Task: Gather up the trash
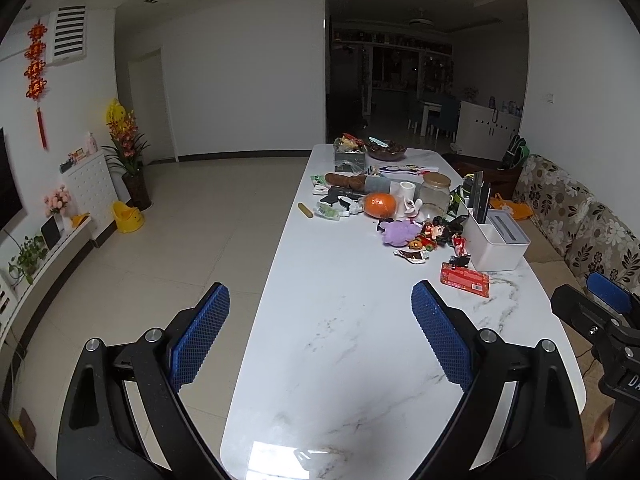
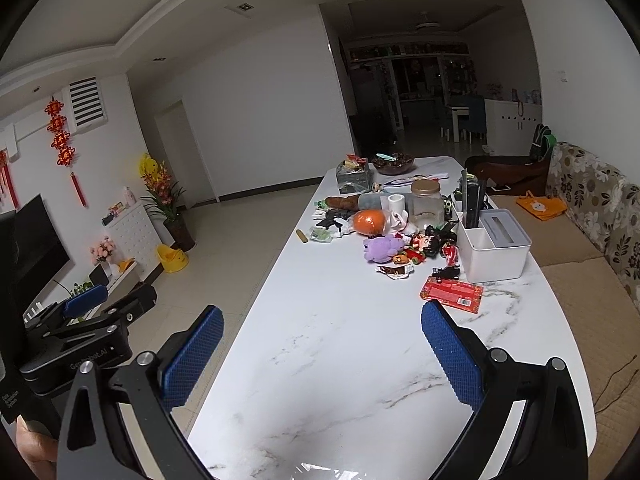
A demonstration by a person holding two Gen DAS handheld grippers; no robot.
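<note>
From the left wrist view, the left claw [image 1: 321,300] hangs spread wide and empty, its blue knobbly rubber pads [image 1: 200,340] over the near end of the long white marble-look desk [image 1: 360,360]. Further along that glossy desk lies the trash: a flat red foil packet [image 1: 465,280], a torn brown-and-white crinkled wrapper [image 1: 412,256] and a crumpled green plastic wrapper [image 1: 330,211], beside a round orange fruit [image 1: 380,205], a purple plush toy [image 1: 398,232], a clear glass jar with a tan lid [image 1: 435,196] and a white rectangular plastic organiser box [image 1: 500,246].

From the right wrist view, the right claw [image 2: 322,312] is likewise parted and holds nothing. The red foil packet [image 2: 451,294] lies just beyond its right pad, apart from it, and the torn wrapper [image 2: 394,271] sits near the plush toy [image 2: 382,248].
</note>
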